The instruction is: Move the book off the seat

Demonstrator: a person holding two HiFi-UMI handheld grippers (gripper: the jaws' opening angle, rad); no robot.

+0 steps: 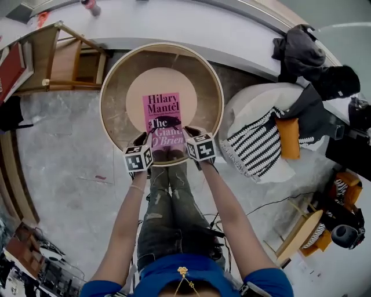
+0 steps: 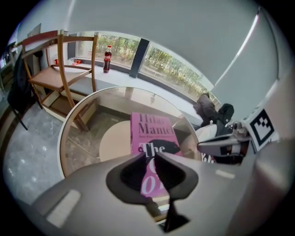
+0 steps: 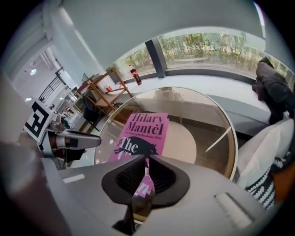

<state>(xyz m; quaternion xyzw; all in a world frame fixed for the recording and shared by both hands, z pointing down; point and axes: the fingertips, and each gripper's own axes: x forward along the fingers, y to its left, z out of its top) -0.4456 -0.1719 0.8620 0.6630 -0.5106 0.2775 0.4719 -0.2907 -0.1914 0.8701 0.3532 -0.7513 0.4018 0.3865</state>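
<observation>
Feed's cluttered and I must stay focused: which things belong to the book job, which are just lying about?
In the job: pink book, left gripper and right gripper both shut on it, round glass table below.
Lying about: cola bottle, wooden chair, striped cushion, dark jackets.

Head view: near edge of book (image 1: 162,119) covered by left gripper (image 1: 141,140) and right gripper (image 1: 192,133). Both gripper views: lower title words blocked by the gripper bodies. Small print under author's name unreadable. Bottle (image 1: 90,6) cut by top edge in head view.
</observation>
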